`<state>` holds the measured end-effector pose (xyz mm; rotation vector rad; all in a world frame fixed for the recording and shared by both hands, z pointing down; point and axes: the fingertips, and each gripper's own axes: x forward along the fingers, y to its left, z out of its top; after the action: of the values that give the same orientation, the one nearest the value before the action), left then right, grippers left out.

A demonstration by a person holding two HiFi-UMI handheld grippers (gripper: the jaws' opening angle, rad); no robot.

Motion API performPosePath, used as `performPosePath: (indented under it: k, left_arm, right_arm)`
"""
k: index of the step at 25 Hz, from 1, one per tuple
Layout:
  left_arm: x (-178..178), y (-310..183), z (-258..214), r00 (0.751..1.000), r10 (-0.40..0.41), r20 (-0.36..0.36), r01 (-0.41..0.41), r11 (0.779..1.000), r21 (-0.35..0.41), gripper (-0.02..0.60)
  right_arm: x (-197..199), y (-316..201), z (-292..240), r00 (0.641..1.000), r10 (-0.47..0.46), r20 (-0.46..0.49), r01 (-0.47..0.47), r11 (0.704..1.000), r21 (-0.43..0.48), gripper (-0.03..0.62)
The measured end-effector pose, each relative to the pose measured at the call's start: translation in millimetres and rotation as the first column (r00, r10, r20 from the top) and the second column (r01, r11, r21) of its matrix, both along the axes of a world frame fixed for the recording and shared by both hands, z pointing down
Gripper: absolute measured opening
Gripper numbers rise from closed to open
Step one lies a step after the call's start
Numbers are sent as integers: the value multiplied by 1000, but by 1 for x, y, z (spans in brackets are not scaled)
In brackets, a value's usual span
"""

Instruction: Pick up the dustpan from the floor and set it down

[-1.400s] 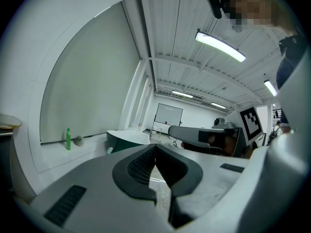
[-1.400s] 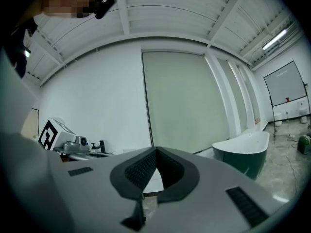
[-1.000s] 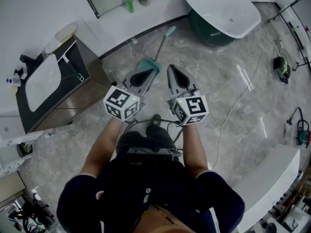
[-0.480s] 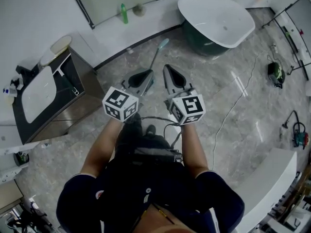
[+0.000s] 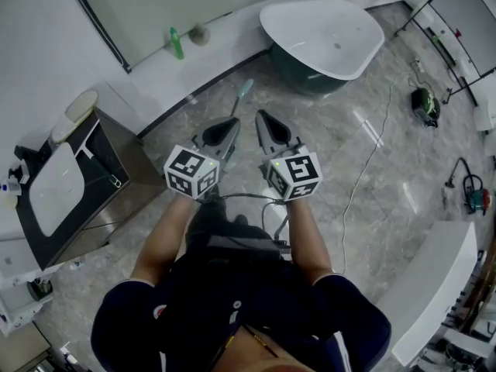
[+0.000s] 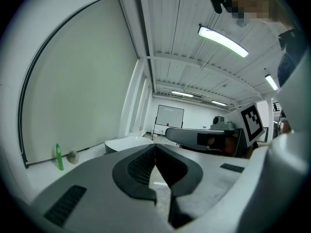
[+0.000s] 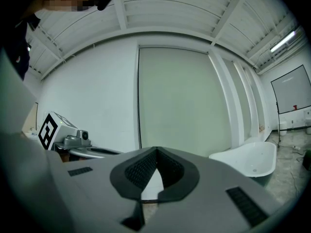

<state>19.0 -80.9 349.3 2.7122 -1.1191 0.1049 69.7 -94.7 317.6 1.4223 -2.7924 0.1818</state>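
Note:
In the head view only the teal handle of the dustpan (image 5: 243,91) shows, lying on the marble floor by the curved white ledge. Its pan is hidden under my left gripper (image 5: 231,122). The right gripper (image 5: 260,115) is held beside the left one, both pointing level towards the far wall, well above the floor. The jaws of each meet at the tips with nothing between them, as the left gripper view (image 6: 154,145) and the right gripper view (image 7: 156,150) show. The dustpan appears in neither gripper view.
A white bathtub (image 5: 325,33) stands at the far right. A dark vanity with a white sink (image 5: 58,184) is at the left. A green bottle (image 5: 177,43) stands on the ledge. A cable (image 5: 364,169) and tools (image 5: 425,103) lie on the floor at the right, near a white counter (image 5: 434,285).
Both grippers have moved forward together towards the wall. The dustpan's pan, seen earlier beyond the left gripper, is now covered by it; only the handle still shows.

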Motion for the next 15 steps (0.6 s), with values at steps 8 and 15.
performPosePath:
  k: [8,15]
  left_arm:
    - [-13,-43,37,1000,-6,25,8,998,-62,12]
    - [-31,-86,105,998,4,58,5,990,-143,12]
  right_arm:
    - [-2,-53,53,999,24,-25,-26,996,-83,6]
    - [-7,-110,145,996,48,-72,-64,969,-237,8]
